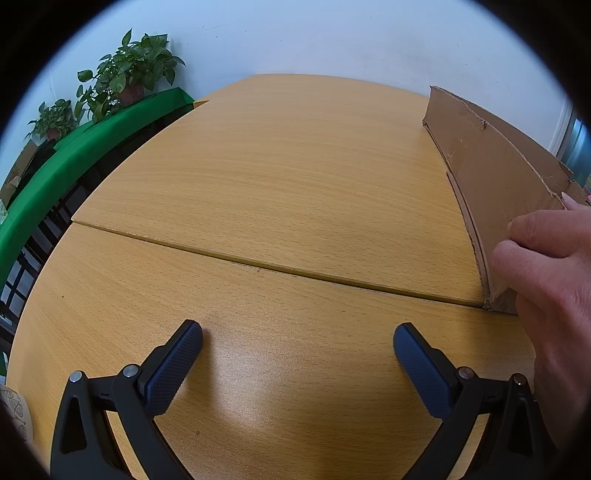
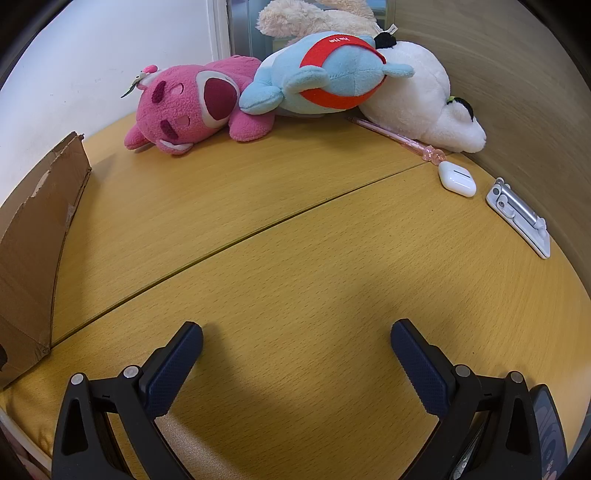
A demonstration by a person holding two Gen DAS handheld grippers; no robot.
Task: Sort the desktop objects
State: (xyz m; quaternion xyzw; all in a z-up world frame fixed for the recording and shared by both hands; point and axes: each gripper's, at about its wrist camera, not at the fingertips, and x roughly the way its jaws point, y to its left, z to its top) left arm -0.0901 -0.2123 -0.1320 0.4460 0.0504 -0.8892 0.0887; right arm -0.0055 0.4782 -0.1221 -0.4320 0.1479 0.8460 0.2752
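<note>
In the right wrist view, a pink plush bear (image 2: 192,107), a blue plush with a red band (image 2: 325,77) and a white plush (image 2: 417,99) lie at the far edge of the wooden table (image 2: 295,240). A pink pen (image 2: 395,138), a white earbud case (image 2: 457,178) and a silver metal stand (image 2: 519,216) lie at the right. A cardboard box (image 2: 33,251) stands at the left. My right gripper (image 2: 295,343) is open and empty above the table. My left gripper (image 1: 297,345) is open and empty over bare table; the box (image 1: 491,177) is to its right.
A bare hand (image 1: 546,280) rests on the near corner of the box. Potted plants (image 1: 129,74) stand on a green shelf (image 1: 74,155) beyond the table's left edge. A cream plush (image 2: 314,16) lies behind the others. A dark object (image 2: 550,432) sits at the lower right.
</note>
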